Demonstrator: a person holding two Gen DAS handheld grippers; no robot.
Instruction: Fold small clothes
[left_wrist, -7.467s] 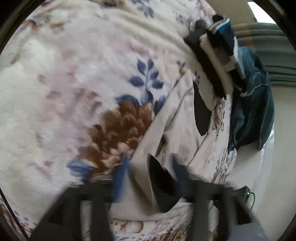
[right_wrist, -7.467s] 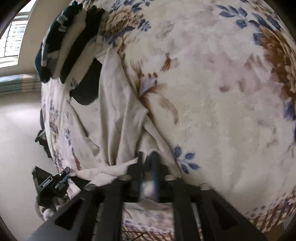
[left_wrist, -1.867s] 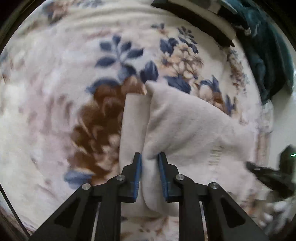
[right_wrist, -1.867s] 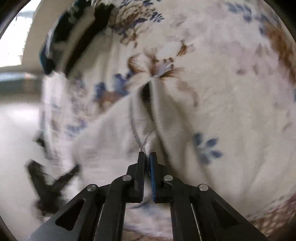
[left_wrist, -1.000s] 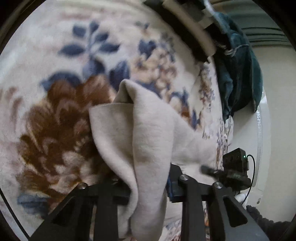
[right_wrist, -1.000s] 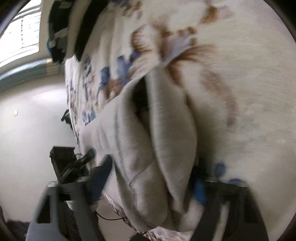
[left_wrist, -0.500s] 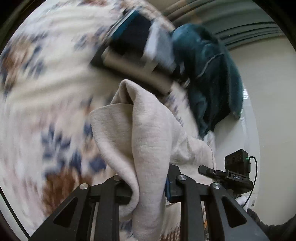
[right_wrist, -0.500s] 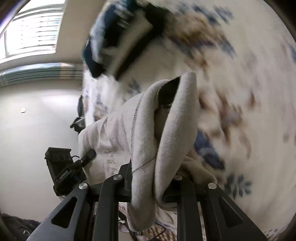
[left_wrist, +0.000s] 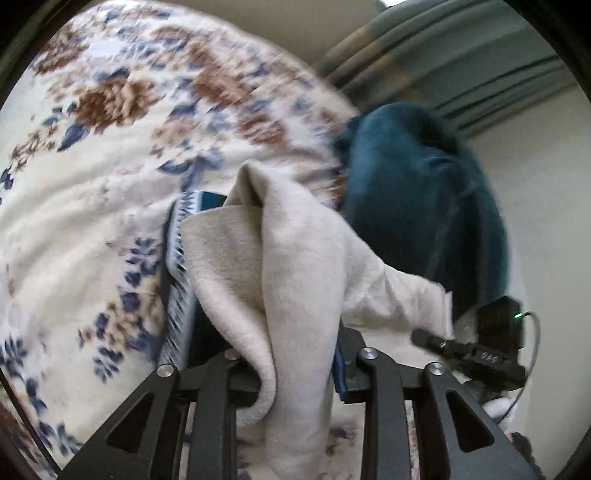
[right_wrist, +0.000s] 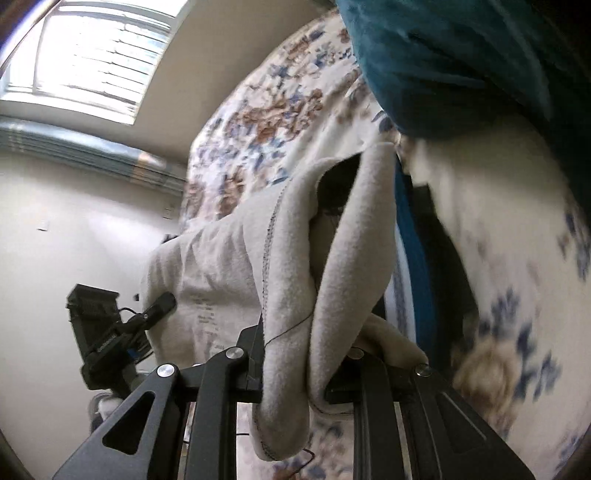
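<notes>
While the left gripper (left_wrist: 295, 373) is closed on one end of the folded beige cloth (left_wrist: 291, 266), the other end is clamped by the right gripper (right_wrist: 299, 373). The cloth is held up above the flowered blanket (left_wrist: 92, 192), over a stack of folded clothes (left_wrist: 179, 273). A dark teal garment (left_wrist: 417, 206) is seen just beyond.

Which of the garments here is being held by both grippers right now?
The beige fleece garment, clamped in both grippers. The teal garment and the folded blue patterned one lie untouched on the bed.
</notes>
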